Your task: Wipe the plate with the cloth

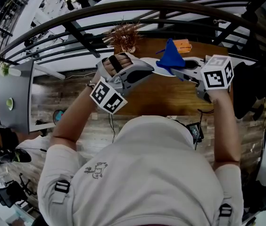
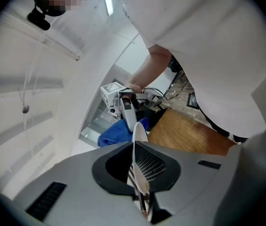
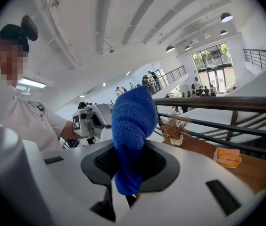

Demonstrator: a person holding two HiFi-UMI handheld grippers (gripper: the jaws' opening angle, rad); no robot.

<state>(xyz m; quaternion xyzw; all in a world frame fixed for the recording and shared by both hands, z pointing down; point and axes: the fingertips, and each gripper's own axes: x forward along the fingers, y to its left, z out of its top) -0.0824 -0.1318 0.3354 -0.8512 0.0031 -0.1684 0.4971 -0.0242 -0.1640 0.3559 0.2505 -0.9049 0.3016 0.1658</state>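
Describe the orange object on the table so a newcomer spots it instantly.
Find the brown wooden table before the person and follow it to its far edge, by the dark railing. The flat orange rectangular block lies there, right of the small dried plant in a white pot; it alone is orange.

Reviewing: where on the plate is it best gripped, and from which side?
Probably at the rim, from the side away from the cloth. The plate is thin and flat, so jaws fit only across its lip, as the left hand-held gripper holds it now, leaving its face free for wiping.
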